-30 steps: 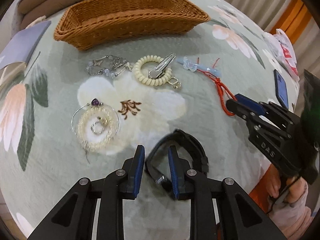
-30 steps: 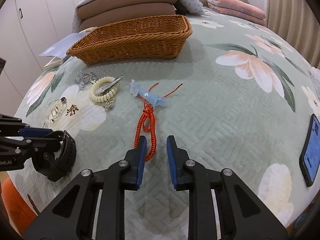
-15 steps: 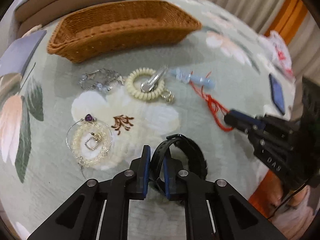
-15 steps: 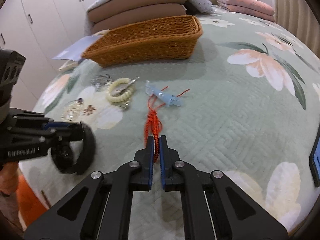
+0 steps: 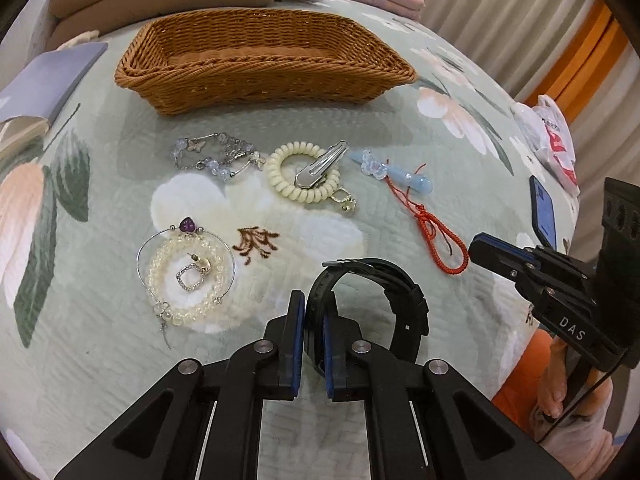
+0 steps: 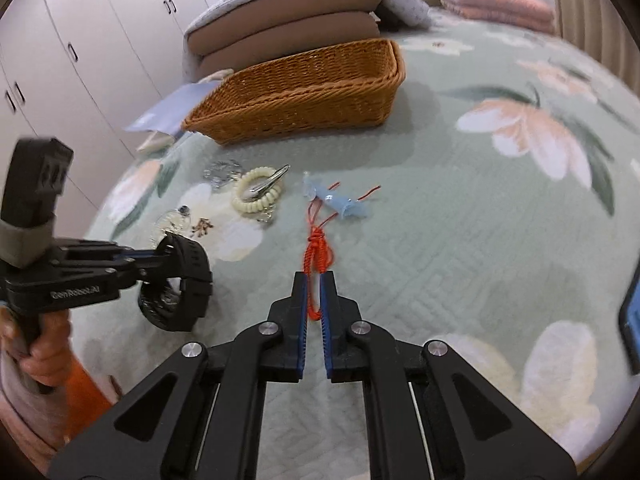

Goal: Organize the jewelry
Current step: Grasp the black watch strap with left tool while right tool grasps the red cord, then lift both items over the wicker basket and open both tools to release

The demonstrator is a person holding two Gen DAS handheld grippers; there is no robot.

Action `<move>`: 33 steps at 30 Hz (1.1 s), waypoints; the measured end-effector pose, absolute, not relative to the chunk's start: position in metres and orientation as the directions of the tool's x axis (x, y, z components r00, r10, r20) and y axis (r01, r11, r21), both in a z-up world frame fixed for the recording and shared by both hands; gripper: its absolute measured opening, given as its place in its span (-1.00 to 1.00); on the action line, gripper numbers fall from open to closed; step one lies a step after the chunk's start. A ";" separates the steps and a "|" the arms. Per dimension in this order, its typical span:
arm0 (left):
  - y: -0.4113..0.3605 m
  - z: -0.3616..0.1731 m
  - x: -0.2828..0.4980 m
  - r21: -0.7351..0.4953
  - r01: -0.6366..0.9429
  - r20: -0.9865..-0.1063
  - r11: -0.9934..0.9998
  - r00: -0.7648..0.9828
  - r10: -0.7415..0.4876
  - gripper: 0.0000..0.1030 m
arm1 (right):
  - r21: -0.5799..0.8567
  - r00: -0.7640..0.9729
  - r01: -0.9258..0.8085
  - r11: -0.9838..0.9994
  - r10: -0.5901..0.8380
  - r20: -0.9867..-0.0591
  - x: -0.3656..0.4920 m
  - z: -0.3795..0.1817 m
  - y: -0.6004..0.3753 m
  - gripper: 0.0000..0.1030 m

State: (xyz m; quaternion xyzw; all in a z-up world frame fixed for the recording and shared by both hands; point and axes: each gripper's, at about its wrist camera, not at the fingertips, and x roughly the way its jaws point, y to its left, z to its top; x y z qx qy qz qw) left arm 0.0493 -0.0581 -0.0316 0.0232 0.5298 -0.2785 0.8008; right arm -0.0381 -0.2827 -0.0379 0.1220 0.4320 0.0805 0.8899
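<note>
My left gripper [image 5: 314, 312] is shut on the strap of a black watch [image 5: 384, 300], also seen at the left of the right wrist view as the black watch [image 6: 180, 280]. My right gripper [image 6: 314, 292] is shut on the near loop of a red cord bracelet [image 6: 318, 248], which shows in the left wrist view as the red cord bracelet [image 5: 440, 240]. A brown wicker basket [image 5: 260, 68] stands empty at the back of the bed. Between basket and grippers lie a silver bead bracelet [image 5: 216, 156], a cream coil hair tie [image 5: 304, 176] with a metal clip, a pale blue hair clip [image 5: 400, 172] and a pearl bracelet [image 5: 184, 276] with a ring.
Everything lies on a green floral quilt [image 6: 460, 220]. A phone [image 5: 542, 212] rests at the right edge, near a plastic bag [image 5: 554, 140]. A blue booklet [image 5: 44, 80] sits left of the basket. Cushions [image 6: 288, 28] are stacked behind it. A hand [image 6: 44, 348] holds the left gripper.
Both grippers went from open to shut: the left one closed on the watch strap and lifted it upright, the right one closed on the red cord's loop.
</note>
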 end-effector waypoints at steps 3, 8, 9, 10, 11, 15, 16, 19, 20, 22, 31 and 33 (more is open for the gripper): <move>-0.058 -0.034 0.049 -0.262 0.475 -0.858 0.840 0.283 -0.428 -0.84 | 0.251 0.599 -0.033 0.967 0.220 -0.770 -0.036 -0.040 -0.281 -0.88; -0.058 -0.035 0.048 -0.264 0.482 -0.855 0.836 0.285 -0.434 -0.85 | 0.247 0.546 -0.059 0.967 0.238 -0.803 -0.026 -0.044 -0.274 -0.87; -0.057 -0.035 0.048 -0.263 0.485 -0.853 0.834 0.287 -0.435 -0.85 | 0.250 0.552 -0.063 0.966 0.243 -0.797 -0.026 -0.042 -0.274 -0.87; -0.057 -0.035 0.047 -0.262 0.487 -0.852 0.833 0.288 -0.436 -0.85 | 0.259 0.559 -0.066 0.964 0.251 -0.791 -0.026 -0.040 -0.275 -0.87; -0.057 -0.036 0.047 -0.262 0.489 -0.851 0.832 0.289 -0.438 -0.85 | 0.275 0.561 -0.066 0.959 0.263 -0.785 -0.027 -0.037 -0.277 -0.86; -0.057 -0.037 0.046 -0.264 0.492 -0.847 0.830 0.293 -0.443 -0.85 | 0.294 0.563 -0.070 0.953 0.281 -0.777 -0.029 -0.031 -0.281 -0.50; -0.056 -0.037 0.046 -0.270 0.493 -0.844 0.827 0.293 -0.450 -0.85 | 0.296 0.560 -0.075 0.952 0.286 -0.778 -0.029 -0.030 -0.281 -0.24; -0.055 -0.038 0.047 -0.295 0.493 -0.828 0.818 0.295 -0.477 -0.85 | 0.311 0.554 -0.082 0.947 0.303 -0.776 -0.028 -0.029 -0.280 0.01; -0.056 -0.039 0.047 -0.301 0.491 -0.824 0.817 0.297 -0.482 -0.85 | 0.278 0.551 -0.074 0.958 0.272 -0.789 -0.027 -0.029 -0.277 0.01; -0.057 -0.042 0.047 -0.300 0.488 -0.823 0.819 0.301 -0.481 -0.85 | 0.168 0.542 -0.060 0.984 0.174 -0.822 -0.023 -0.031 -0.270 0.01; -0.059 -0.048 0.049 -0.287 0.486 -0.835 0.825 0.295 -0.465 -0.85 | 0.067 0.453 -0.091 0.994 0.102 -0.886 0.009 -0.053 -0.249 -0.70; -0.063 -0.052 0.049 -0.269 0.485 -0.845 0.832 0.296 -0.445 -0.85 | 0.072 0.449 -0.119 0.990 0.118 -0.885 0.008 -0.052 -0.244 -0.91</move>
